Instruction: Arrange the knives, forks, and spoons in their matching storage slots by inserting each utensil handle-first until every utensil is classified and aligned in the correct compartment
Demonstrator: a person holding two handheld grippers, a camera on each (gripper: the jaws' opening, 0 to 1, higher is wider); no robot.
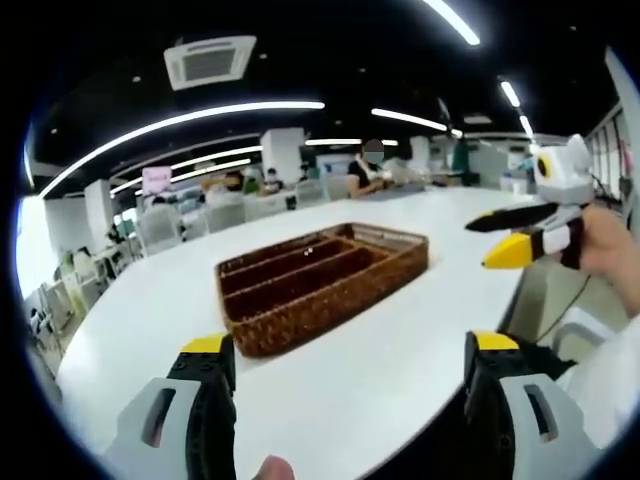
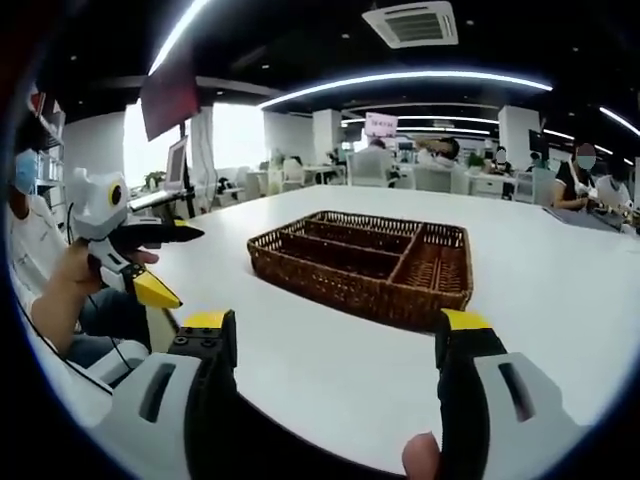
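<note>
A brown wicker tray with three long slots and one cross slot lies on the white table; its slots show bare wicker bottoms. My left gripper stands open just short of the tray's near wall, nothing between its jaws. My right gripper is open too and faces the same tray from the other side. Each gripper appears in the other's view, held in a hand off the table's edge: the right gripper and the left gripper, both with jaws apart.
The table's edge runs close to the tray on the side where the person stands. A person's hand holds the right gripper. Desks, chairs and seated people fill the office behind.
</note>
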